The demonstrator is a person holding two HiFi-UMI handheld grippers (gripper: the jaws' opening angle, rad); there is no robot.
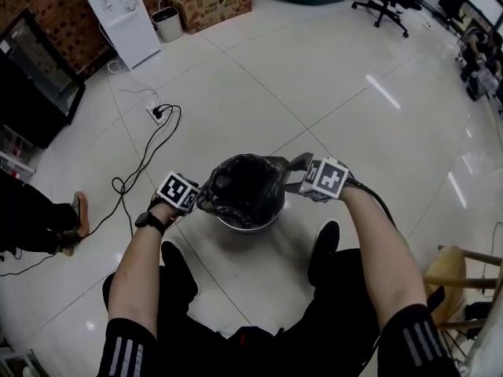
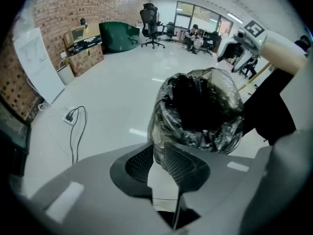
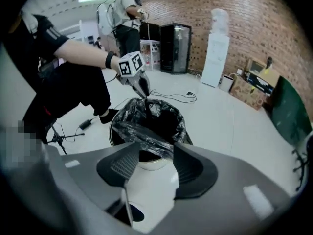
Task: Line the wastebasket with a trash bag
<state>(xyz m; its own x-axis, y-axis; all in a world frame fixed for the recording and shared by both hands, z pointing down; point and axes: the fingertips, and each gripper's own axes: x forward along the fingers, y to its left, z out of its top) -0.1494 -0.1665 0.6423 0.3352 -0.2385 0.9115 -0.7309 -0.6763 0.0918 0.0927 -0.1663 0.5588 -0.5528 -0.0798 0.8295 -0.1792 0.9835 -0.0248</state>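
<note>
The shiny white floor holds a bin. A black cord lies left of the bin, and a box sits far behind it.

- Bag: thin black plastic film, glossy, crinkling and catching light along its folds.
- Bin: its rim is showing below the bag as smooth, shiny metal.
- Floor: pale polished tiles, mirroring the ceiling lights.
- Wall: red brick, rough and matt, running along the floor's far-left edge.
- Box: brown cardboard, matt, sitting at the floor's far edge.
- Stool: pale wood, standing at the floor's right edge.
- Left gripper: grey shell looking like matt plastic, with dark pads showing a fine grid texture.
</note>
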